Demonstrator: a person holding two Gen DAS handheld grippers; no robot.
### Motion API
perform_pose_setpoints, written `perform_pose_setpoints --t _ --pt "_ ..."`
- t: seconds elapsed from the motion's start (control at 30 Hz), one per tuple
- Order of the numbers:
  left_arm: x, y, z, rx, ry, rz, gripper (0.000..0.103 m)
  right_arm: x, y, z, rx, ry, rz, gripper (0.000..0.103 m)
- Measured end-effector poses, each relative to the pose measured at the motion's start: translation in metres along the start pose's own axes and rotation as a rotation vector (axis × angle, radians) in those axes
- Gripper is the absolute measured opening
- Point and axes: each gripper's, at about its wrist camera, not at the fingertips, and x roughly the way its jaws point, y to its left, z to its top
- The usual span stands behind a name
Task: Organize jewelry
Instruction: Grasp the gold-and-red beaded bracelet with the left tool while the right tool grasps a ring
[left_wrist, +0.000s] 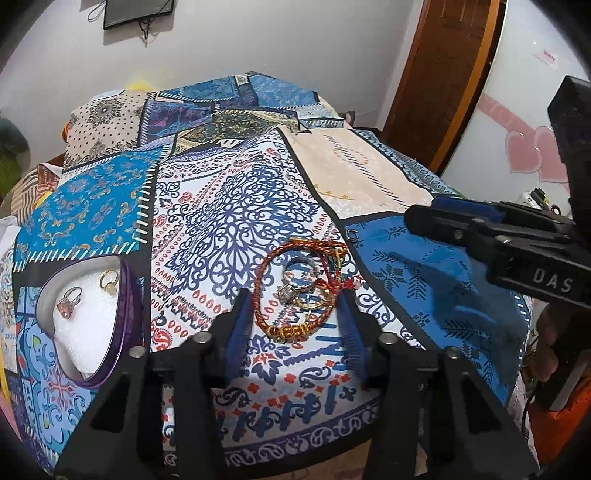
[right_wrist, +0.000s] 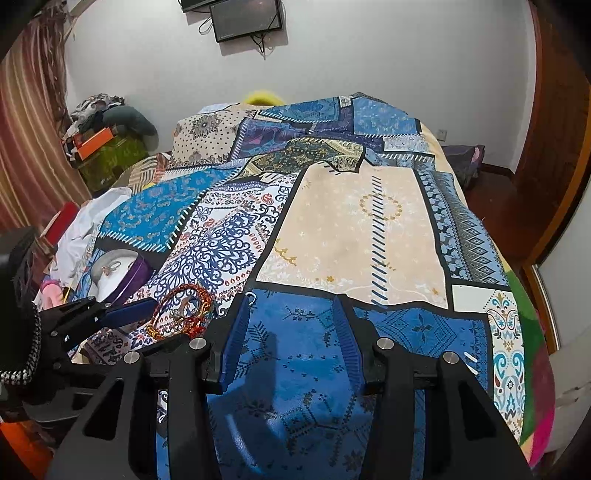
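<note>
Left gripper (left_wrist: 295, 317), jaws apart, poised over the jewelry pile (left_wrist: 303, 291) on the bedspread (left_wrist: 207, 206); heart-shaped box (left_wrist: 88, 317) holding two rings lies to its left. Right gripper (right_wrist: 291, 325), jaws apart, holds nothing. Step apparently in hand: picking the next piece, which calls for closing on one item only.
</note>
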Motion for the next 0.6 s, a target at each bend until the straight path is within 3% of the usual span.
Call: perform_pose_setpoints --t 0.1,0.6 --pt "0.0 0.002 0.002 -0.002 -0.001 -0.007 0.03 0.002 0.001 -0.001 -0.002 0.007 0.002 0.043" --pt "-0.023 0.016 0.011 -0.038 -0.079 0.0 0.028 0.02 0.013 0.002 -0.051 0.032 0.008 0.043"
